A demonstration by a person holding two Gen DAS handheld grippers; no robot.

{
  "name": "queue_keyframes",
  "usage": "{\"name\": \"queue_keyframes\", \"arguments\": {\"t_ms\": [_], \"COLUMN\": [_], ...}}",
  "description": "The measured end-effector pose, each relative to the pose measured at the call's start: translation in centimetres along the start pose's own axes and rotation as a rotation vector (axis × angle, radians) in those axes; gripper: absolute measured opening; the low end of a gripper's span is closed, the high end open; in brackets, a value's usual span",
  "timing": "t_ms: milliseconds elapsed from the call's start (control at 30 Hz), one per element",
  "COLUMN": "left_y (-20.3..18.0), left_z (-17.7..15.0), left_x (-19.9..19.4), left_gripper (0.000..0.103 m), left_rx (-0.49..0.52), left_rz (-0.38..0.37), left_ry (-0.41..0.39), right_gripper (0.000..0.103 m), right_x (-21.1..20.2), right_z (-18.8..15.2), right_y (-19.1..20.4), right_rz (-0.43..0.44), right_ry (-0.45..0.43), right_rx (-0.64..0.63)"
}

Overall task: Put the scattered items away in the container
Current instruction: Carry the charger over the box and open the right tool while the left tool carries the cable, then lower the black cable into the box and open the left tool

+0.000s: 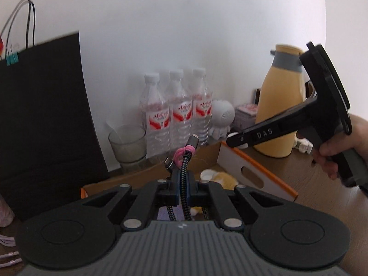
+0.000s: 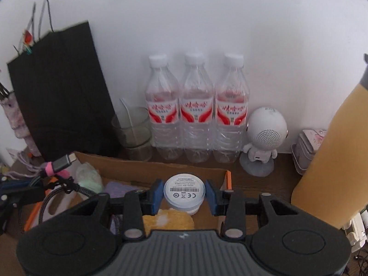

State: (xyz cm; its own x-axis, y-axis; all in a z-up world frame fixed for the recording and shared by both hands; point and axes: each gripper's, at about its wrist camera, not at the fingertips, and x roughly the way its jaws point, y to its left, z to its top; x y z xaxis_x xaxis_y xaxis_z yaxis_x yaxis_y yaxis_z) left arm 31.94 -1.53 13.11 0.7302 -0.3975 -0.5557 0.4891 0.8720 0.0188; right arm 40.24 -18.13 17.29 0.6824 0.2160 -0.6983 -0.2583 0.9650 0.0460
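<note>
- Left wrist view: left gripper, low in the centre of the frame, is clenched on a braided cable; the cable's bundled end, tied with a pink band, sticks up past the fingertips with its plugs free.
- Just beyond it lies the cardboard box, the container, with a yellow-and-white soft item already inside; the cable hangs over the box's near part, likely so it can drop straight in.
- At the right of the frame a hand holds the right gripper above the box's far corner, in front of a yellow flask.
- Right wrist view: the right gripper, at the centre, grasps a small white round puck by its sides, label face toward the camera, blue pads pressed on either edge.
- Below it the box is open, holding a yellow soft item, so the puck seems poised for release.
- At the left edge the cable and the left gripper appear over the same box.
- Three water bottles, a glass and a white figurine speaker stand along the wall behind.
</note>
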Motion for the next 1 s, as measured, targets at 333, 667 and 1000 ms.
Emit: {"name": "queue_keyframes", "arguments": {"t_ms": [333,667,1000], "left_y": [5.4,5.4,5.5], "left_z": [-5.8,-4.4,-0.7], "left_x": [7.2,5.9,3.5], "left_gripper": [0.006,0.041,0.084], "left_rx": [0.028,-0.056,-0.340], "left_rz": [0.067,0.071,0.183], "left_ry": [0.274,0.224,0.299], "right_gripper": [0.038,0.039,0.064], "right_x": [8.0,9.6,4.5], "right_z": [-2.4,-1.4,0.4], "right_y": [1.5,0.4,0.1], "right_rz": [-0.123,-0.035,0.041], "right_ry": [0.278,0.378,0.327], "right_rx": [-0.264,-0.106,0.058]}}
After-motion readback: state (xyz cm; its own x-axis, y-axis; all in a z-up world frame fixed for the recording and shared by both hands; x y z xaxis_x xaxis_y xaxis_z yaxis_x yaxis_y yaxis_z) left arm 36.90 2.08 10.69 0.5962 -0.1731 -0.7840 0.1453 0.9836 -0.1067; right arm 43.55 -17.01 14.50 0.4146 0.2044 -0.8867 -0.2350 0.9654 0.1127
